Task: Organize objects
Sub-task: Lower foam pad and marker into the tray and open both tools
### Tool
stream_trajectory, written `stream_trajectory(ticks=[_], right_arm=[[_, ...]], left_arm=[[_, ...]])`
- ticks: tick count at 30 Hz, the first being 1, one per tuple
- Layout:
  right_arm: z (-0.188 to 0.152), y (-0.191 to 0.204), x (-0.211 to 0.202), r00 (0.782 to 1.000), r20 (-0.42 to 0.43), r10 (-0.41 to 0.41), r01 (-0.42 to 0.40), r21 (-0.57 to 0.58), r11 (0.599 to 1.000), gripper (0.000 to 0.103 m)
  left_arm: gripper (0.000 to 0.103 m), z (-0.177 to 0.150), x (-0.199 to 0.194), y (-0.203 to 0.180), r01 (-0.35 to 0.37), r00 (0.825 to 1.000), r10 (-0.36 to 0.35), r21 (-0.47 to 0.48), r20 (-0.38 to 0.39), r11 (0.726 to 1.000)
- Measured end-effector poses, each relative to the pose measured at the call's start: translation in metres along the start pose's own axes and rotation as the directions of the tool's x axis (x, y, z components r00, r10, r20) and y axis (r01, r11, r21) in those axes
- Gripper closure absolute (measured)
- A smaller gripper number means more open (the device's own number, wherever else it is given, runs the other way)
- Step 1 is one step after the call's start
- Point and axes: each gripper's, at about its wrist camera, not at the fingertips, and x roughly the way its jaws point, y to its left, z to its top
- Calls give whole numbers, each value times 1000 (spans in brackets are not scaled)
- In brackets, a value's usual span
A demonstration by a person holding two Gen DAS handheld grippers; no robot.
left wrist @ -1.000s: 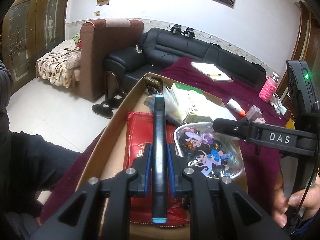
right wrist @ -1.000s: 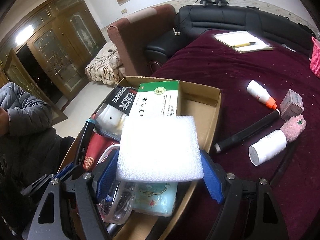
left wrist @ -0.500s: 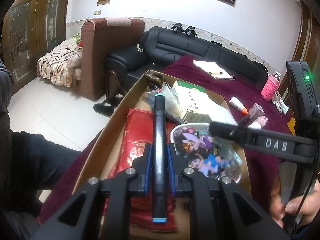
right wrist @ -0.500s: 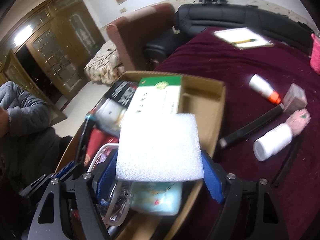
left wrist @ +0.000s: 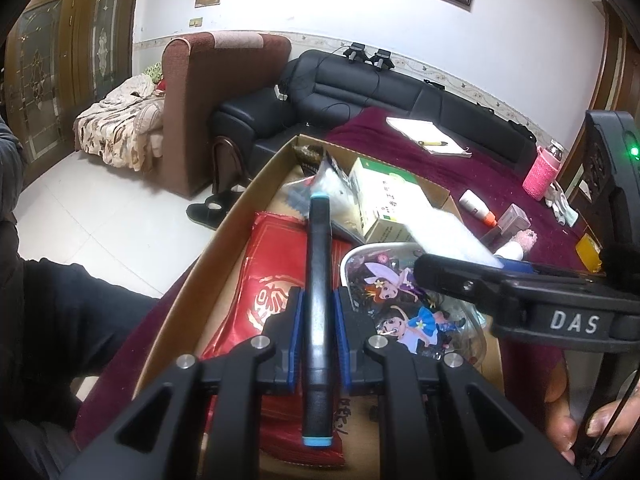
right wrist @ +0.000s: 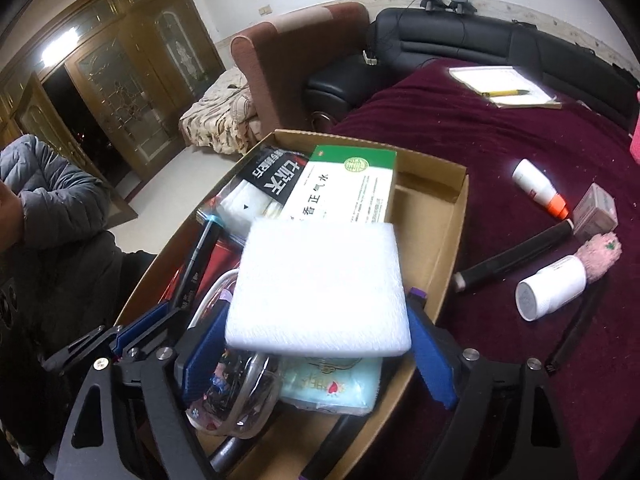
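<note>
Both grippers loaded above the cardboard box, placement step in hand.

Left gripper [left wrist: 317,334] clamps a black marker with blue end caps [left wrist: 318,292] lengthwise over the red packet [left wrist: 276,276]; right gripper [right wrist: 318,344] pinches a white foam pad [right wrist: 320,292] by its two edges, above the clear cartoon-printed case [right wrist: 236,396] and the green-and-white medicine carton [right wrist: 344,192]; cardboard box [right wrist: 444,240] sits on the maroon cloth [right wrist: 480,140]; judged next: lower each item into free space, then release; white bottle [right wrist: 550,286] waits outside.
</note>
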Motion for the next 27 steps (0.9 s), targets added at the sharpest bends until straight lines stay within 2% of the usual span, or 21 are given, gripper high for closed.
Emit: stream_trajectory(ticks=[8,11,21,25,27], right_arm=[[-1,-10,-16,999,23,27,-28,30,999,10],[-3,-15,-20,999,20,42,-43,45,998,10],[-12,-33,-42,997,51,64,-68,76,995,10],[-18,-41,-73,991,118,69,-79,82,993,10],[-23,-40,-107,969,217,114,-130,60,990,10]], left_arm=[[77,1,-3,-3,-21,1000,21,0,6,1000],[65,2,-7,-5,-27,999,27,2,19,1000],[64,7,-15,-15,-94,994,92,35,62,995],[64,11,-20,-25,-163,982,156,63,109,985],[64,12,-21,-32,-220,968,206,89,145,971]])
